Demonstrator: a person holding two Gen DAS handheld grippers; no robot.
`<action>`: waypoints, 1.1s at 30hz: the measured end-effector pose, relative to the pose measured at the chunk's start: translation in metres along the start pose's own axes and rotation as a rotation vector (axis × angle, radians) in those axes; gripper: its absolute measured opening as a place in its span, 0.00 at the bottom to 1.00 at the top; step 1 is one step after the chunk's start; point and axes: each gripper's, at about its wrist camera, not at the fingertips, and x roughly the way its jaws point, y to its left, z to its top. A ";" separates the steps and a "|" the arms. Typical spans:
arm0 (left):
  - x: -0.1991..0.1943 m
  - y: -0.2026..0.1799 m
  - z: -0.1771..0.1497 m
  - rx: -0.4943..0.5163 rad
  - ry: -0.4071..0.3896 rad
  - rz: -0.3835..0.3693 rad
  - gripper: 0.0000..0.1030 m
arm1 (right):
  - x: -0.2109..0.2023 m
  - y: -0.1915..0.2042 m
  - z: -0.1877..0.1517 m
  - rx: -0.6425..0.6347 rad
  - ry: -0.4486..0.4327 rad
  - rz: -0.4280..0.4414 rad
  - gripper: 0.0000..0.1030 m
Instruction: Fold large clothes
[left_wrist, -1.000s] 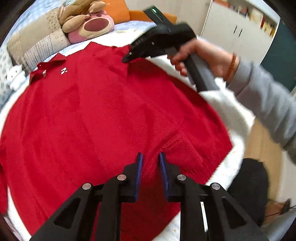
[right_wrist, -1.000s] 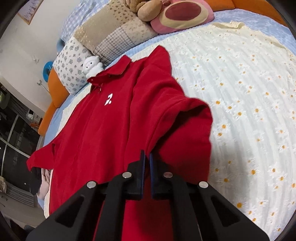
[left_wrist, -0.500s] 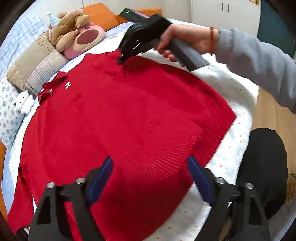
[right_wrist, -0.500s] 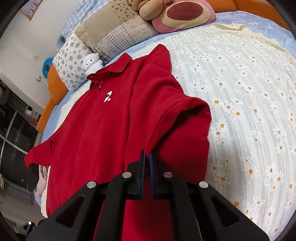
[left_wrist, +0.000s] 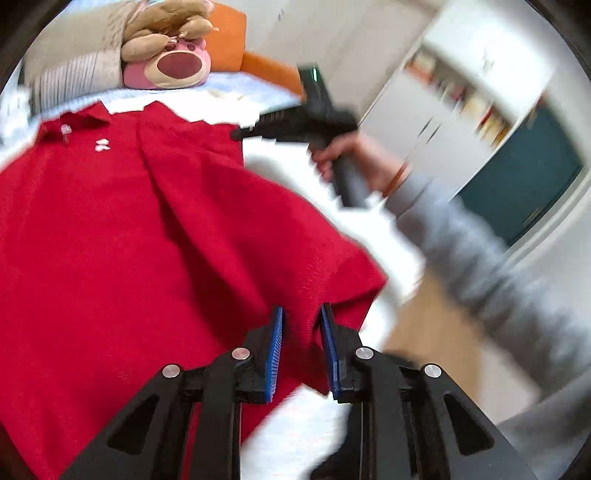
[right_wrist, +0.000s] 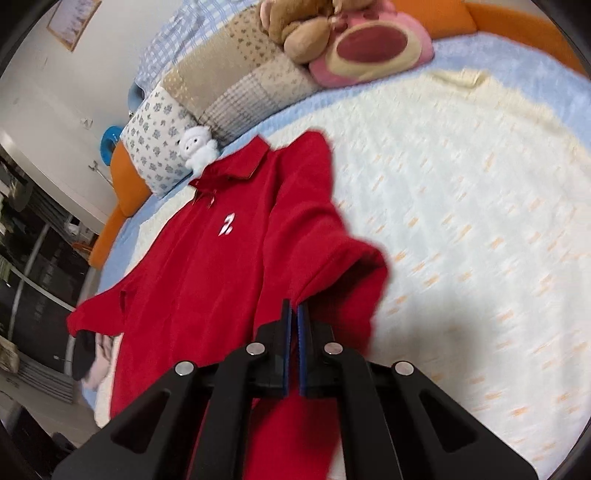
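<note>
In the left wrist view, the left claw (left_wrist: 301, 325) sits at 6 o'clock, its blue pads closing with a bunched corner of the red polo shirt (left_wrist: 129, 229) between them, near the hem. In the right wrist view, the right claw (right_wrist: 294, 317) is clamped tight on a fold of the same shirt, its sleeve edge draped over to 3 o'clock. The shirt lies spread, collar toward 11 o'clock, on the bed (right_wrist: 461, 221) with its daisy-print cover. Farther off, at 2 o'clock in the left view, a hand (left_wrist: 347, 155) in a grey sleeve grips the right tool's handle. A pink plush toy (left_wrist: 166, 66) rests at 12 o'clock beside patchwork pillows (right_wrist: 229, 88).
</note>
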 end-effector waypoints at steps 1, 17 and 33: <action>-0.011 0.006 -0.001 -0.055 -0.045 -0.078 0.24 | -0.006 -0.004 0.003 0.003 -0.004 -0.011 0.03; 0.025 0.007 -0.028 -0.041 -0.030 0.212 0.78 | -0.013 -0.014 -0.027 -0.005 0.031 -0.151 0.52; 0.094 0.032 0.006 -0.041 0.055 0.259 0.33 | -0.063 0.079 -0.217 -0.023 0.174 0.080 0.40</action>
